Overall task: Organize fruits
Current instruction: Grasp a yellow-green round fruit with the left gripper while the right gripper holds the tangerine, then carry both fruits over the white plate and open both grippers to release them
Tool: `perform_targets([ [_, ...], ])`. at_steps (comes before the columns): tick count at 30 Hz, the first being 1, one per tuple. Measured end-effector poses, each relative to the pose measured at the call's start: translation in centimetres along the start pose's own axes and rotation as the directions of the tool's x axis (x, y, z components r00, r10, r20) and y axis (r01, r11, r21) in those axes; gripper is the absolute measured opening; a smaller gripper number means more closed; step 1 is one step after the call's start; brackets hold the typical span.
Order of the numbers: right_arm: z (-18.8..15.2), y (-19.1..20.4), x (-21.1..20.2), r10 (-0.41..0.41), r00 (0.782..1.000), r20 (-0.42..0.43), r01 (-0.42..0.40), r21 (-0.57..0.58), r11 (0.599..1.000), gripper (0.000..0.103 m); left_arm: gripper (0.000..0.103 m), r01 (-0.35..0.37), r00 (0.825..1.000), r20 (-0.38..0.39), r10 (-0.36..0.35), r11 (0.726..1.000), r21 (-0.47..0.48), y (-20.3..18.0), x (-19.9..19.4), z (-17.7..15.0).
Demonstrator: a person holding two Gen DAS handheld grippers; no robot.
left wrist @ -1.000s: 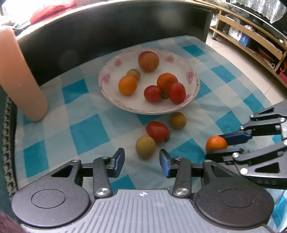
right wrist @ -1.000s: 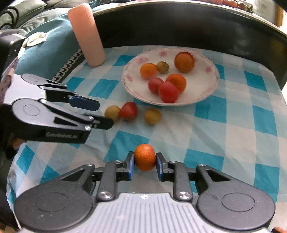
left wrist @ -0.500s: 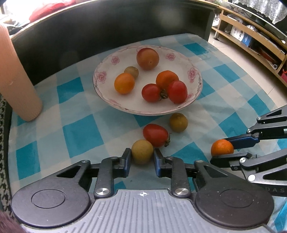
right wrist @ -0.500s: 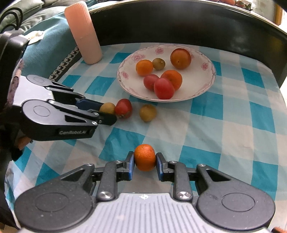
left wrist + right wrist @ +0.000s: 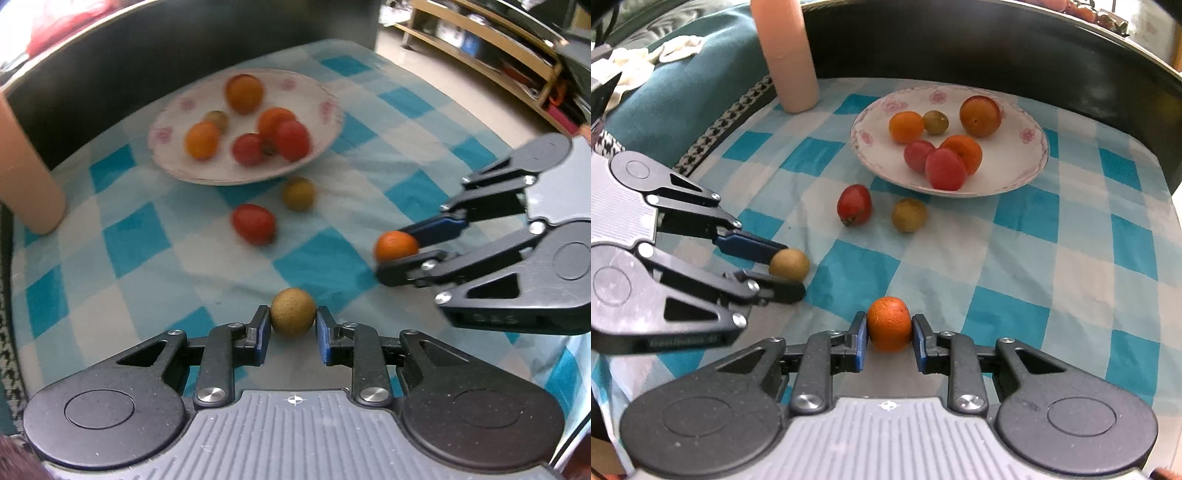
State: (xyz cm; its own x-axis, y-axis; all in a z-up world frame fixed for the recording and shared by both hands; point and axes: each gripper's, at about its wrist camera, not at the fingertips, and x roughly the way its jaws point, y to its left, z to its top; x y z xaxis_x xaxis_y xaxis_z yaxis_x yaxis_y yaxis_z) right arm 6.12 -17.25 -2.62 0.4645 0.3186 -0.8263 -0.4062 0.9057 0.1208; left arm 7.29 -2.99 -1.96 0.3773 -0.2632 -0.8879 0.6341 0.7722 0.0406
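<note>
A: So, what does the left gripper (image 5: pixel 293 325) have?

B: Its blue pads are clamped on a tan, rough-skinned round fruit (image 5: pixel 293 312), longan-like, above the blue-and-white checked tablecloth (image 5: pixel 147 258). From the right wrist view the same fruit (image 5: pixel 789 264) sits at the tips of the left gripper (image 5: pixel 783 271).

A: And the right gripper (image 5: pixel 889 328)?

B: Closed on a small orange (image 5: pixel 889 324), pinched from both sides. In the left view that orange (image 5: pixel 396 246) shows between the right gripper's fingertips (image 5: pixel 400 246).

A: Where is the rest of the fruit?

B: A white floral plate (image 5: pixel 1027 162) holds six pieces: two red tomatoes, three orange fruits and one small olive-brown one. On the cloth just in front of the plate lie a red tomato (image 5: pixel 854 205) and another tan fruit (image 5: pixel 909 215), near each other but apart.

A: Anything else nearby?

B: A tall pink cylinder (image 5: pixel 786 55) stands upright at the far left edge of the cloth. The left view is motion-blurred.
</note>
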Motion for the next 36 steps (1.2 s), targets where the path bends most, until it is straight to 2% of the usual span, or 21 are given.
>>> perform_targets([
  [9,-0.09,-0.02,-0.1,0.004,1.0,-0.005,-0.004,-0.016,1.0,0.042,0.038,-0.006,1.0,-0.002,0.006,1.0,0.011,-0.16,0.47,-0.14],
  [16,-0.05,-0.5,-0.24,0.011,1.0,-0.002,-0.011,-0.001,1.0,0.045,0.051,-0.02,1.0,-0.008,0.02,1.0,-0.002,0.11,0.44,-0.08],
  [17,-0.05,-0.53,-0.27,0.01,1.0,-0.001,-0.01,0.0,1.0,0.046,0.059,-0.014,1.0,-0.007,0.014,1.0,-0.005,0.12,0.43,-0.05],
  [20,-0.14,-0.55,-0.39,0.012,1.0,0.002,-0.012,0.002,1.0,0.047,0.061,-0.005,1.0,-0.001,0.005,1.0,0.004,-0.09,0.38,-0.03],
  [27,-0.08,-0.49,-0.12,0.014,1.0,-0.008,-0.014,-0.004,1.0,0.047,0.057,-0.002,1.0,0.0,0.002,1.0,0.009,-0.06,0.62,0.06],
  [29,-0.04,-0.46,-0.09,0.016,1.0,-0.011,-0.016,-0.005,1.0,0.047,0.048,-0.002,1.0,0.0,0.002,1.0,0.009,-0.08,0.56,0.12],
  [31,0.0,-0.48,-0.02,0.013,1.0,-0.012,-0.013,-0.005,1.0,0.047,0.044,-0.002,1.0,-0.002,0.002,1.0,0.007,-0.07,0.55,0.12],
  [34,0.08,-0.46,0.06,0.014,1.0,-0.018,-0.014,-0.005,1.0,0.042,0.034,0.008,1.0,-0.009,-0.008,1.0,-0.002,-0.02,0.55,0.17],
  [36,0.19,-0.32,0.09,0.009,1.0,-0.022,-0.009,-0.009,1.0,0.042,0.034,0.005,1.0,-0.009,-0.005,1.0,-0.001,-0.04,0.43,0.22],
])
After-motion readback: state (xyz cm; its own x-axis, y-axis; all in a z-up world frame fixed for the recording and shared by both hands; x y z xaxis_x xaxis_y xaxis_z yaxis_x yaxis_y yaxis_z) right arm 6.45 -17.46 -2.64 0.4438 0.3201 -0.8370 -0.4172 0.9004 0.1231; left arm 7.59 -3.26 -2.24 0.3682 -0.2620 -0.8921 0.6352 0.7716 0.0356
